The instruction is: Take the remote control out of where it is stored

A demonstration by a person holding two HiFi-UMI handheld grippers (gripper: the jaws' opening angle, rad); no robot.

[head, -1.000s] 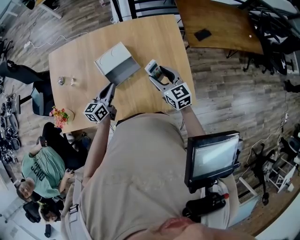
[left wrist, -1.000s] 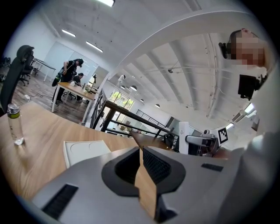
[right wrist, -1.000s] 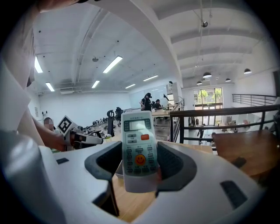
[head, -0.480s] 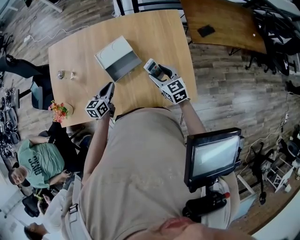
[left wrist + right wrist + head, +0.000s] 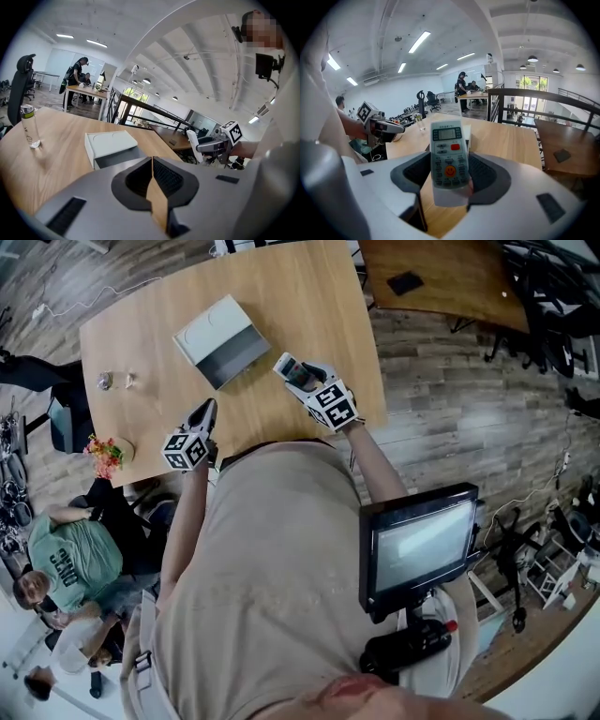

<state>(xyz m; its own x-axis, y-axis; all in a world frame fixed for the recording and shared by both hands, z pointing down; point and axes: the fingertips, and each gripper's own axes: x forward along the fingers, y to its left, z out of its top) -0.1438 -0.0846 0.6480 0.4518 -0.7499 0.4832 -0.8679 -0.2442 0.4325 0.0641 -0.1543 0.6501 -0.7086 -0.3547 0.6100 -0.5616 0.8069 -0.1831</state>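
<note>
A white remote control (image 5: 449,159) with a small screen, a red button and an orange button stands between the jaws of my right gripper (image 5: 449,177), which is shut on its lower half. In the head view this remote (image 5: 294,374) is held above the wooden table (image 5: 309,296), to the right of the white storage box (image 5: 220,338); the box's dark grey front part (image 5: 119,157) shows toward me. My left gripper (image 5: 206,414) hangs near the table's front edge, below the box, with its jaws (image 5: 152,176) closed together and nothing in them.
A small clear bottle (image 5: 29,126) stands on the table's left side. A flower pot (image 5: 108,454) sits at the front left corner. People sit on the floor side at the left (image 5: 66,559). A darker wooden table (image 5: 441,287) stands beyond the right edge.
The right gripper with the remote has drawn back slightly from the box toward the person. The left gripper has also pulled back toward the table's front edge.
</note>
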